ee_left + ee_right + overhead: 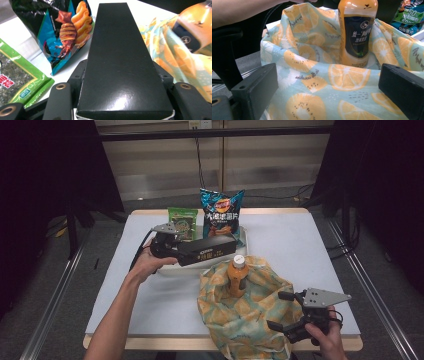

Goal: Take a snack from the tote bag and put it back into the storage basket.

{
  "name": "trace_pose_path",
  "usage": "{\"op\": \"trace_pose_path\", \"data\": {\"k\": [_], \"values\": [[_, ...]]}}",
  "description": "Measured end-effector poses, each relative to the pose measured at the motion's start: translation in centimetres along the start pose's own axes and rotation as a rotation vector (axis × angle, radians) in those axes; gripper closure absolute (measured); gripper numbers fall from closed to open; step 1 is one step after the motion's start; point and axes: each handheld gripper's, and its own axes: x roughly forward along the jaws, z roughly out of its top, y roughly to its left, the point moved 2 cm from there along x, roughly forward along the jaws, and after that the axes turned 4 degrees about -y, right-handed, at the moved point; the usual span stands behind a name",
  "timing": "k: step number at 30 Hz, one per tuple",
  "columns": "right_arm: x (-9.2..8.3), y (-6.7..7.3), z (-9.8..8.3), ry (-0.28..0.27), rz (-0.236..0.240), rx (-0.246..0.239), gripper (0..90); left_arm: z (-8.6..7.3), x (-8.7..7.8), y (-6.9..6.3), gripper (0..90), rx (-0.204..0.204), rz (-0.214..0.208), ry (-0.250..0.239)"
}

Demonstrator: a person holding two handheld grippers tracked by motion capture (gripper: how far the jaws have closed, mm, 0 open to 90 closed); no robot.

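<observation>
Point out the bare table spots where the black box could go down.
Bare table lies right of the chip bag, beyond the fruit-print bag; another patch lies left of that bag. The white tray area is crowded with snacks.

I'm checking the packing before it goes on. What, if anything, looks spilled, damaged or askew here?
Nothing stands out. The orange bottle stands upright in the fruit-print bag, the black box sits squarely in the left gripper, and both snack packets look intact.
</observation>
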Motion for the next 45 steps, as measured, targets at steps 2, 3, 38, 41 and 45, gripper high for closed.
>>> {"op": "trace_pose_path", "data": {"k": [2,3,38,41,45], "values": [[0.0,0.0,0.0,0.000,0.000,0.001,2.1,-0.1,0.2,0.1,43.6,0.000,0.006,0.012],[0.0,0.0,0.0,0.000,0.001,0.001,2.1,-0.1,0.2,0.1,43.6,0.000,0.006,0.012],[-0.1,0.1,0.0,-0.006,-0.008,-0.011,3.0,-2.1,2.1,1.8,37.5,0.014,0.058,0.120],[-0.1,0.1,0.0,-0.010,-0.017,-0.010,3.6,-2.4,2.5,1.9,35.8,-0.005,0.069,0.106],[-0.2,0.0,0.0,-0.013,-0.015,-0.008,3.6,-2.8,3.0,1.9,33.5,0.011,0.083,0.168]]}}
